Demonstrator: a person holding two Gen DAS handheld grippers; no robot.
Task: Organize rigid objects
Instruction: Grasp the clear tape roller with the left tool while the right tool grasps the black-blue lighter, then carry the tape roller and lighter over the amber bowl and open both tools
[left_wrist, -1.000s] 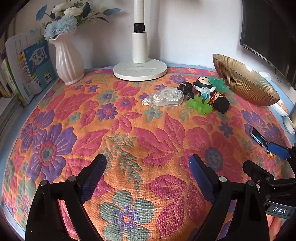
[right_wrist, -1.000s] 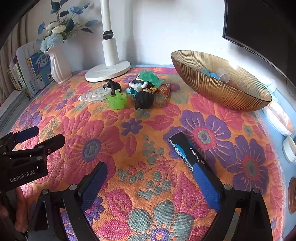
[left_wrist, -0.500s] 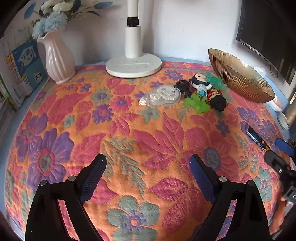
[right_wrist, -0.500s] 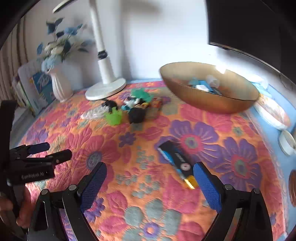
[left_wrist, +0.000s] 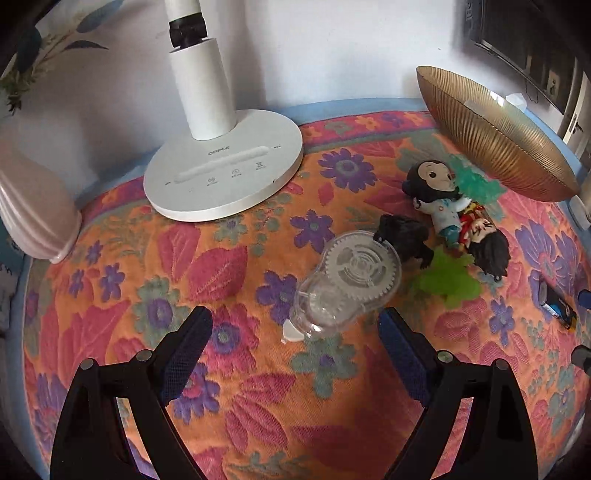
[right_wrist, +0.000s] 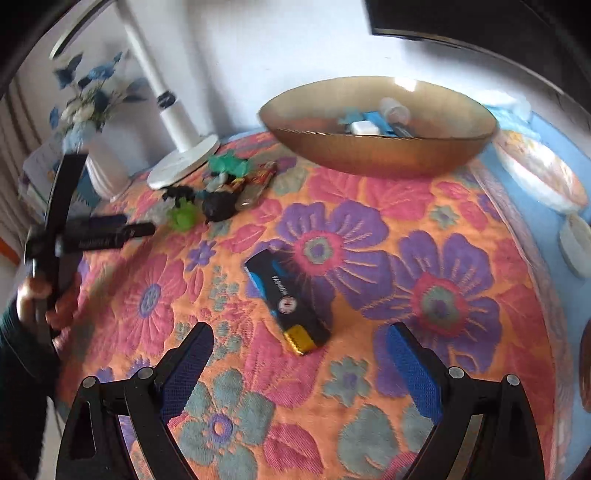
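Note:
My left gripper (left_wrist: 295, 339) is open and empty, just short of a clear plastic tape dispenser (left_wrist: 347, 282) lying on the floral cloth. Behind it lie a black toy (left_wrist: 404, 236), two dolls (left_wrist: 443, 199) and green plastic pieces (left_wrist: 448, 280). My right gripper (right_wrist: 299, 354) is open and empty, just short of a black and blue box (right_wrist: 286, 299) with a gold end. The gold bowl (right_wrist: 376, 151) stands at the back and holds several small items. The left gripper also shows in the right wrist view (right_wrist: 110, 230), near the toy pile (right_wrist: 218, 192).
A white lamp base (left_wrist: 225, 173) stands at the back, with a pink vase (left_wrist: 33, 214) to its left. The bowl (left_wrist: 498, 144) shows side-on at the right. White dishes (right_wrist: 543, 177) sit on the blue edge at the right. A dark screen hangs above.
My left gripper has moved forward to the tape dispenser. My right gripper has drawn back a little and turned, so the black and blue box now lies just ahead of its open fingers.

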